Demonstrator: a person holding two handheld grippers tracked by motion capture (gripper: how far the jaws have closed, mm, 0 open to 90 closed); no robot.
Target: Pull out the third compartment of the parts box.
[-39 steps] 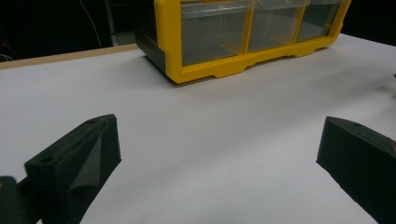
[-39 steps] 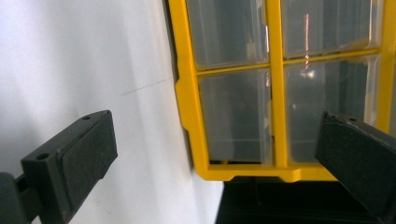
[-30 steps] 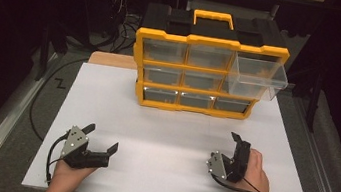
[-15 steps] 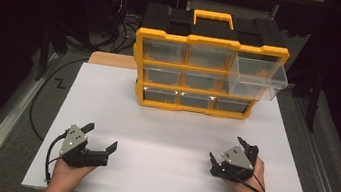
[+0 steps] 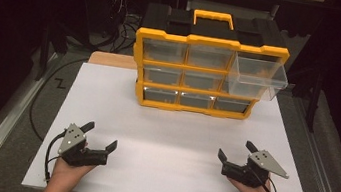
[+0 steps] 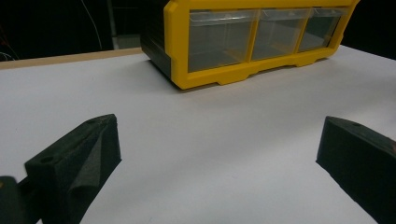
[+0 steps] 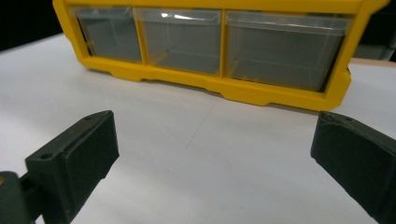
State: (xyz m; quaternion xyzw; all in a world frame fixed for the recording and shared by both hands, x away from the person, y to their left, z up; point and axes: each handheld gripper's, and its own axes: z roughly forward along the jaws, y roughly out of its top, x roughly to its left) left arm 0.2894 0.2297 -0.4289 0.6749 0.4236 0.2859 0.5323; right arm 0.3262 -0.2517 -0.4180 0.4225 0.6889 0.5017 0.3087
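In the high view, a yellow-framed organiser [image 5: 196, 74] with a black top and a yellow carry handle stood near the far edge of the white bench [image 5: 172, 141], roughly centred. Its front showed 3 rows of 3 clear drawers. The top right drawer [image 5: 258, 78] was pulled well out of the frame, while the other 8 sat flush. The left claw [image 5: 101, 137] rested near the front left corner of the bench, jaws spread wide and holding nothing. The right claw [image 5: 235, 151] rested near the front right corner, likewise wide open and empty. Both were well apart from the organiser.

In the left gripper view, the 2 black jaws stood far apart over bare white bench, with the organiser's bottom row [image 6: 261, 37] ahead.

In the right gripper view, the jaws were equally wide, and the 3 bottom drawers [image 7: 210, 42] looked empty behind translucent fronts.
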